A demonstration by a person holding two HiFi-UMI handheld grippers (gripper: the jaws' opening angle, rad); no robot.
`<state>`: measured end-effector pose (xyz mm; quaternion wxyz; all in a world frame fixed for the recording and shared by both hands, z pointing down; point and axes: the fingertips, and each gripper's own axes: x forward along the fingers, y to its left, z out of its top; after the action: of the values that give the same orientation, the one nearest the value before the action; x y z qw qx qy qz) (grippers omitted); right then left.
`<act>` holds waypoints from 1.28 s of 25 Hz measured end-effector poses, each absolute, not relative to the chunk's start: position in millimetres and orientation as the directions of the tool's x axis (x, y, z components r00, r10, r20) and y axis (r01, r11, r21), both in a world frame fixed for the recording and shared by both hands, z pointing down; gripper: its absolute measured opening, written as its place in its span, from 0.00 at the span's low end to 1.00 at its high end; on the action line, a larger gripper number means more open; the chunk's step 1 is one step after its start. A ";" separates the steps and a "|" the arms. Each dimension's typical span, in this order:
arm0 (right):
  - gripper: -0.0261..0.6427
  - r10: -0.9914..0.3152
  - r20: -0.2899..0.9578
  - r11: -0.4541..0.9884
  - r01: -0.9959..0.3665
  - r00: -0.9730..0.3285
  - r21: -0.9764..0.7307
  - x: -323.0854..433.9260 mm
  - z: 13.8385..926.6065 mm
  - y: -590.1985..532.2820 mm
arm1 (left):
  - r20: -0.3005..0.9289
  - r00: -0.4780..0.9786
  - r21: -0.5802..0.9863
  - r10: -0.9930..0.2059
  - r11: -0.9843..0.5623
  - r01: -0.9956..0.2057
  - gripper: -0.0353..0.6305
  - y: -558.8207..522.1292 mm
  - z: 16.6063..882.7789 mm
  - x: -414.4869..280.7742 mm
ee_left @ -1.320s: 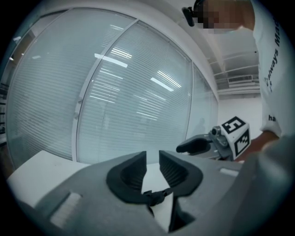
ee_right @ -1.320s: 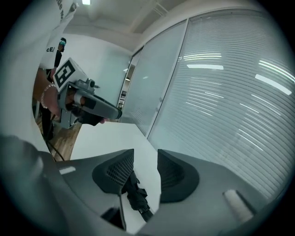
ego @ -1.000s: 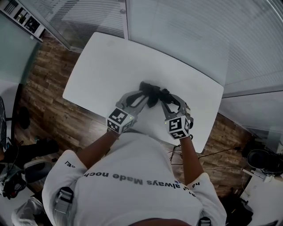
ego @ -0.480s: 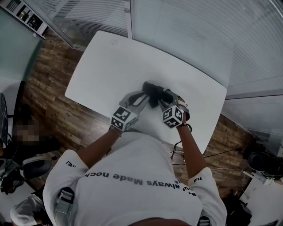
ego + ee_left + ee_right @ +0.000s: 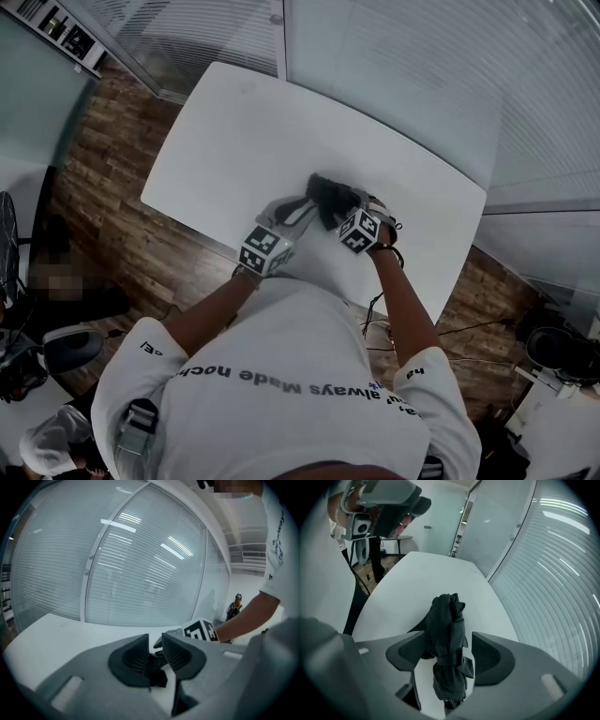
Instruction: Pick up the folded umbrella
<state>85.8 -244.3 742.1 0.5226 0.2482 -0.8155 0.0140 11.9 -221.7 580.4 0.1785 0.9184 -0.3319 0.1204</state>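
Note:
The folded black umbrella (image 5: pixel 447 630) lies on the white table (image 5: pixel 234 141), strapped round its middle. My right gripper (image 5: pixel 450 652) points steeply down over it, jaws opening. The umbrella sits between the pads (image 5: pixel 412 651), close against the left one and clear of the right one. In the head view the umbrella (image 5: pixel 323 192) shows just beyond both grippers. My left gripper (image 5: pixel 156 640) hovers beside it, almost level, its jaws a narrow slit apart. Something dark fills that slit; I cannot tell whether it is pinched or is the umbrella beyond. The right gripper's marker cube (image 5: pixel 199 631) shows past the left jaws.
Glass walls with blinds (image 5: pixel 422 56) run behind the table's far edge. Wooden floor (image 5: pixel 112 216) lies off its left side. Cables (image 5: pixel 450 333) and a chair base (image 5: pixel 553 342) sit on the floor at the right. The person's body fills the near side.
My right gripper has come down and forward onto the umbrella, its cube now smaller and tipped over it. The left gripper has sunk a little and kept its pose.

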 end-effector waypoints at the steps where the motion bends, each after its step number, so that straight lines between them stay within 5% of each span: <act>1: 0.52 -0.376 0.869 0.881 -0.416 -0.323 0.226 86.4 749.0 -244.5 | 0.343 0.749 0.249 -0.568 -0.713 -0.655 0.19 -222.5 582.3 10.7; 18: 0.59 -0.167 0.949 0.934 -0.351 -0.269 0.065 81.0 823.0 -259.6 | 0.382 0.733 0.278 -0.563 -0.686 -0.672 0.19 -224.0 603.5 -2.7; 32: 0.42 -0.070 0.954 0.950 -0.311 -0.291 -0.025 72.9 825.3 -244.9 | 0.381 0.733 0.294 -0.563 -0.678 -0.673 0.19 -224.7 605.8 -8.6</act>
<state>72.9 -244.9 825.3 0.5834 0.1196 -0.7967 0.1032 -8.6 -224.7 605.8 0.2112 0.9067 -0.3409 0.1306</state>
